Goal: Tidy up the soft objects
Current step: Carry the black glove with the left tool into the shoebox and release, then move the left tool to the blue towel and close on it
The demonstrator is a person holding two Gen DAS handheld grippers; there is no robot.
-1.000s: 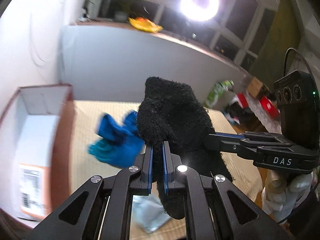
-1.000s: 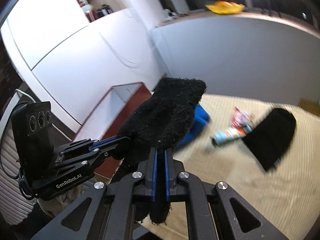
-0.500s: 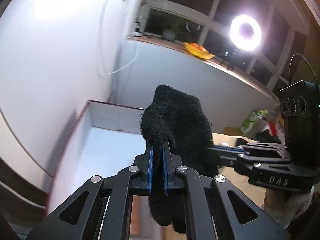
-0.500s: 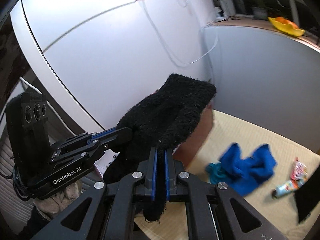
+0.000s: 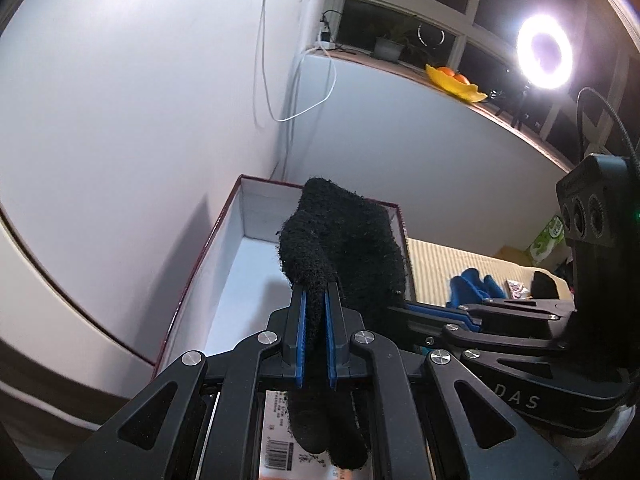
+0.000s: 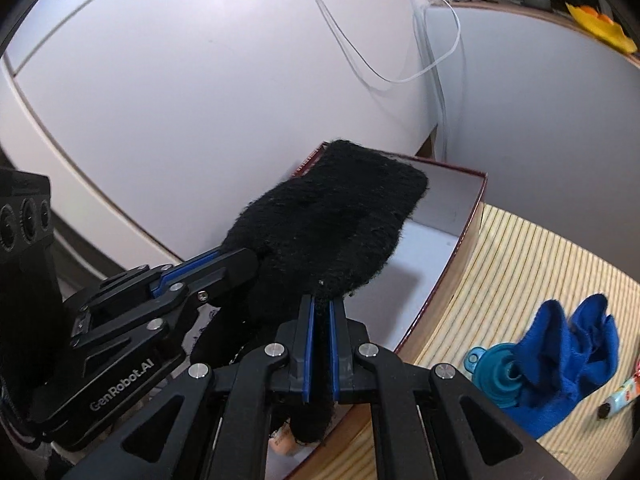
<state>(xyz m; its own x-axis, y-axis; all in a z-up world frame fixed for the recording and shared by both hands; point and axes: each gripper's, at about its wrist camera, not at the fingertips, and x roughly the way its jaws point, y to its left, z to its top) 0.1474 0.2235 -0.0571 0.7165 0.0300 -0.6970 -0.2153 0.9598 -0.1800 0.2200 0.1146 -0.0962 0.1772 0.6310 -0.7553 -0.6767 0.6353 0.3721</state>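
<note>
We have swung from the mat to the box (image 5: 240, 264). Left view: our left gripper (image 5: 315, 312) is pinching the black sock (image 5: 344, 248) above it. Right view: our right gripper (image 6: 320, 320) is clamping its other edge.

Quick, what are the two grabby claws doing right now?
Left gripper: shut on the black fuzzy sock.
Right gripper: shut on the same sock, over the box.

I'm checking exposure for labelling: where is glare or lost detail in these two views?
Left wrist view: the ring light blows out white, and the black sock shows almost no texture. Right wrist view: no lamp in frame, sharp blue cloth, edges bent by fisheye.
</note>
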